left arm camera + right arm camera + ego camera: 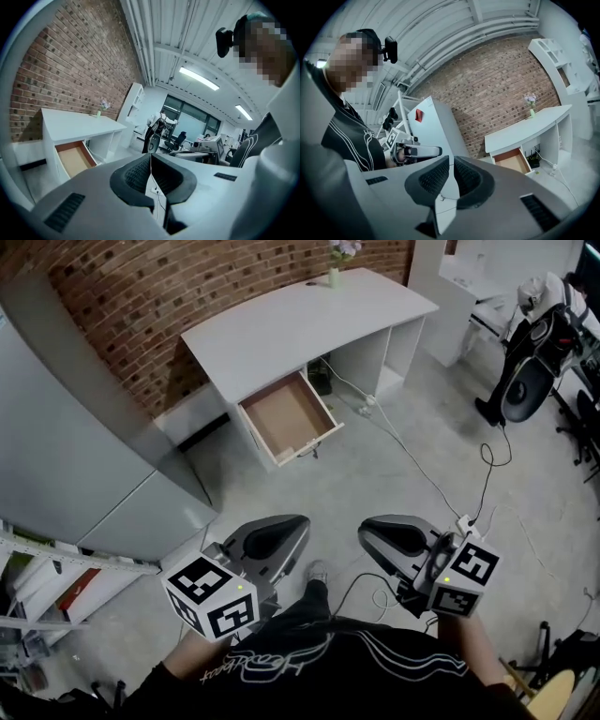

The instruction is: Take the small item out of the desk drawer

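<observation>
The person is standing well away from the white desk (300,324) and is holding both grippers in close to the body. The left gripper (286,529) is pressing its two jaws together, and nothing is sitting between them. The right gripper (375,532) is doing the same: its jaws are squeezed tight on nothing at all.

The desk drawer (286,418) is sitting pulled out, far ahead of both pairs of jaws. It is showing a bare brown bottom. I cannot see the small item in it (it may be too little to show from here, or it may be hiding by a wall of the drawer).

I think the job is only getting started, and the step in hand is getting over to the drawer. To do it well, the person should be walking up until the drawer is right under the jaws, and watching the white cable (412,460) lying on the floor ahead of the right jaws, so no foot is catching on it. Then the person should be looking down for the item first. The jaws should be opening before they go down, not after. They should be coming in from above, clear of the drawer walls, with one jaw on each side of the item, then squeezing softly and lifting straight up.
</observation>
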Motion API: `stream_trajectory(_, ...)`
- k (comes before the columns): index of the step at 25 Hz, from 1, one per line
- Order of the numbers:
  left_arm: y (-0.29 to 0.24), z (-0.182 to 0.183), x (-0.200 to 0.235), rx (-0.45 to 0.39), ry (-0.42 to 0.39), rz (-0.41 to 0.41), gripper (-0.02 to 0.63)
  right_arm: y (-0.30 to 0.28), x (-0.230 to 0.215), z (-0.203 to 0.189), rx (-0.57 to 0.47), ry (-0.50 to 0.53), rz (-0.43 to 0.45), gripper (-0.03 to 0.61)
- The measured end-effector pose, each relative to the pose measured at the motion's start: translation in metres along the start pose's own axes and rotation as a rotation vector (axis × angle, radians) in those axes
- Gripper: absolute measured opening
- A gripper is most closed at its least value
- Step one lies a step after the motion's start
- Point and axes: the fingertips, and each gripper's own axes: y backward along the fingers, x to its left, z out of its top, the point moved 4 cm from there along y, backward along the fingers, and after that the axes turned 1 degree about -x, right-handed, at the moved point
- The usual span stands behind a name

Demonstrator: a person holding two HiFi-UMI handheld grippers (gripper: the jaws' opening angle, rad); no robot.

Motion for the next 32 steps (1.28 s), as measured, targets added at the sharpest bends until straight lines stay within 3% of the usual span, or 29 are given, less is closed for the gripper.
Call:
stream_trajectory(7,-0.071,0.034,0.124,0.058,0.045,-0.003,0.023,-0.083,-0.107,0.044,0.022,-0.031,-0.013,0.058)
stream_trajectory(10,-0.090,0.040,0.164,0.059,0.060,0.017,0.023,-0.111,-0.139,0.054,0.031,-0.097,-0.016,0.058)
stream_trajectory(19,-0.122,0.023,0.247,0.024,0.140,0.114,0.023,-0.169,-0.213,0.034,0.139,-0.003,-0.007,0.060)
stream_trajectory(25,-0.135,-0.009,0.292,0.032,0.220,0.218,0.023,-0.209,-0.259,0.016,0.231,-0.004,0.040,0.060)
stream_trajectory(32,-0.161,-0.019,0.340,0.026,0.306,0.305,0.023,-0.265,-0.322,-0.004,0.348,-0.016,0.135,0.060)
